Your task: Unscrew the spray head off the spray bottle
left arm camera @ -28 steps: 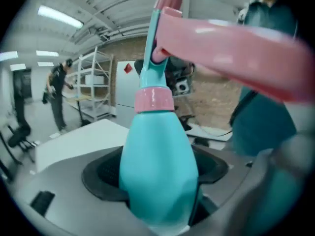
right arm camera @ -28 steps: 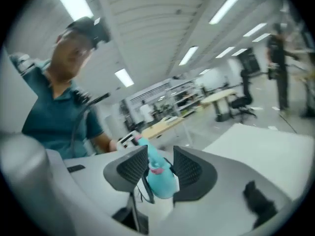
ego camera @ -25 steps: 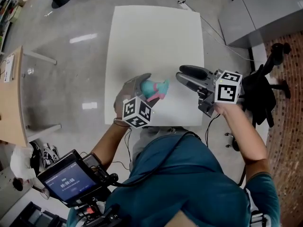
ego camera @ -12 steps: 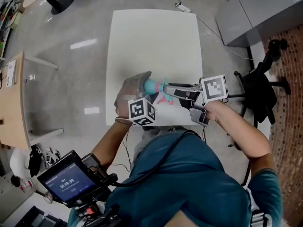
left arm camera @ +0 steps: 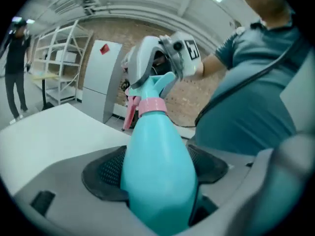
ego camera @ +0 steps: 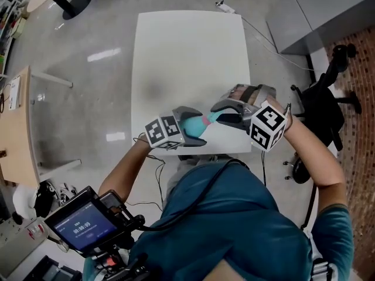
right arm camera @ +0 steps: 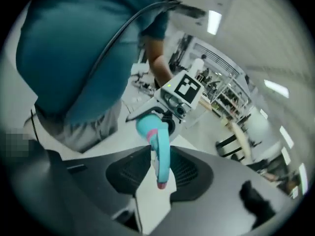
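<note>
A turquoise spray bottle [ego camera: 191, 125] lies tilted over the front edge of the white table [ego camera: 187, 57]. My left gripper [ego camera: 186, 133] is shut on its body [left arm camera: 157, 171], pads pressing both sides. A pink collar [left arm camera: 151, 105] joins the body to the turquoise spray head [ego camera: 214, 116], which has a pink trigger [left arm camera: 129, 116]. My right gripper [ego camera: 221, 112] comes from the right, its jaws closing with the spray head [right arm camera: 161, 154] between its pads [right arm camera: 129, 173], which touch it on both sides. In the right gripper view the left gripper [right arm camera: 172, 100] sits behind the bottle [right arm camera: 146, 125].
A black office chair [ego camera: 321, 111] stands right of the table and a grey cabinet [ego camera: 328, 10] at the back right. A wooden desk [ego camera: 14, 127] is at the far left. A recorder with a lit screen [ego camera: 79, 227] hangs at the person's front.
My right gripper has swung in from the right, rolled over and closed round the spray head. The left gripper has tipped the bottle flatter and drawn it a little toward the person.
</note>
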Demonstrator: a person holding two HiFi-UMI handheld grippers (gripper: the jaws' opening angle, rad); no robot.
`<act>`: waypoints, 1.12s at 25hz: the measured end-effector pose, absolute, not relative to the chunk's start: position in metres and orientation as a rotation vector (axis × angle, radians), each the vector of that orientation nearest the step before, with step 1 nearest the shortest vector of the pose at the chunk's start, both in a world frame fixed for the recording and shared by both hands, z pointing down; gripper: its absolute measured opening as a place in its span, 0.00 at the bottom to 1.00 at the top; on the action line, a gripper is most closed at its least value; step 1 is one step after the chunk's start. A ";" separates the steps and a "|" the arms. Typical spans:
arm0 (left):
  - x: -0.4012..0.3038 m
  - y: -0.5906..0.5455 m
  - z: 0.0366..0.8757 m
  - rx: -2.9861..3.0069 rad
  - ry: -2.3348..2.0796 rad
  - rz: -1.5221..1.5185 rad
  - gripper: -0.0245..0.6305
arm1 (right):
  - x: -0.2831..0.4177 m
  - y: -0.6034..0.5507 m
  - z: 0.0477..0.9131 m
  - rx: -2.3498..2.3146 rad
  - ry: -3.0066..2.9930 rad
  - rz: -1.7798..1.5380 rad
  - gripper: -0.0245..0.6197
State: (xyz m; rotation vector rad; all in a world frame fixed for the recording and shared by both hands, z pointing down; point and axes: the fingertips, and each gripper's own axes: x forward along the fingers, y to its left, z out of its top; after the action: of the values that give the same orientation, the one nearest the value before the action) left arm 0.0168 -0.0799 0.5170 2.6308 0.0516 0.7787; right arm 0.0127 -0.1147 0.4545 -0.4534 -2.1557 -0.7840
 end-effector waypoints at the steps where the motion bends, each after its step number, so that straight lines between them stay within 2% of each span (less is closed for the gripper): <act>1: 0.017 -0.085 0.514 2.601 0.017 0.706 0.64 | 0.012 -0.121 0.454 -0.412 -2.125 -0.883 0.22; 3: 0.012 -0.102 0.515 2.596 -0.148 0.653 0.64 | 0.006 -0.135 0.438 -0.260 -2.254 -0.820 0.29; 4: 0.008 -0.114 0.517 2.614 -0.262 0.668 0.64 | 0.006 -0.144 0.427 -0.141 -2.387 -0.657 0.30; 5: 0.002 -0.125 0.520 2.637 -0.389 0.707 0.64 | 0.008 -0.156 0.416 0.009 -2.535 -0.402 0.30; 7: -0.014 -0.148 0.527 2.686 -0.659 0.855 0.64 | 0.018 -0.182 0.402 0.332 -2.739 0.310 0.30; 9: -0.029 -0.164 0.531 2.709 -0.890 1.028 0.64 | 0.027 -0.196 0.404 0.537 -2.734 0.989 0.30; 10: -0.034 -0.168 0.532 2.710 -0.967 1.090 0.64 | 0.027 -0.197 0.409 0.586 -2.697 1.192 0.30; 16: -0.021 -0.165 0.529 2.777 -1.058 1.306 0.64 | 0.009 -0.176 0.443 0.560 -2.550 1.487 0.32; 18: -0.012 -0.160 0.528 2.818 -1.007 1.323 0.64 | 0.006 -0.171 0.449 0.532 -2.513 1.525 0.31; 19: -0.008 -0.156 0.528 2.833 -0.959 1.296 0.64 | 0.006 -0.169 0.451 0.516 -2.511 1.498 0.28; 20: -0.004 -0.150 0.528 2.841 -0.893 1.240 0.64 | 0.005 -0.167 0.451 0.487 -2.528 1.425 0.20; 22: 0.005 -0.134 0.526 2.829 -0.686 1.044 0.64 | 0.002 -0.157 0.445 0.358 -2.611 1.128 0.18; 25: 0.020 -0.096 0.511 2.758 -0.264 0.720 0.64 | -0.004 -0.124 0.426 -0.036 -2.716 0.513 0.18; 28: 0.024 -0.050 0.493 2.713 0.167 0.585 0.64 | 0.003 -0.079 0.416 -0.484 -2.610 0.047 0.18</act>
State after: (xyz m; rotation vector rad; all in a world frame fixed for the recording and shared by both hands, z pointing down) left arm 0.0244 -0.0502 0.4928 2.7127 0.1673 0.5848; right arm 0.0030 -0.0789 0.4158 -0.4838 -2.6105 0.0475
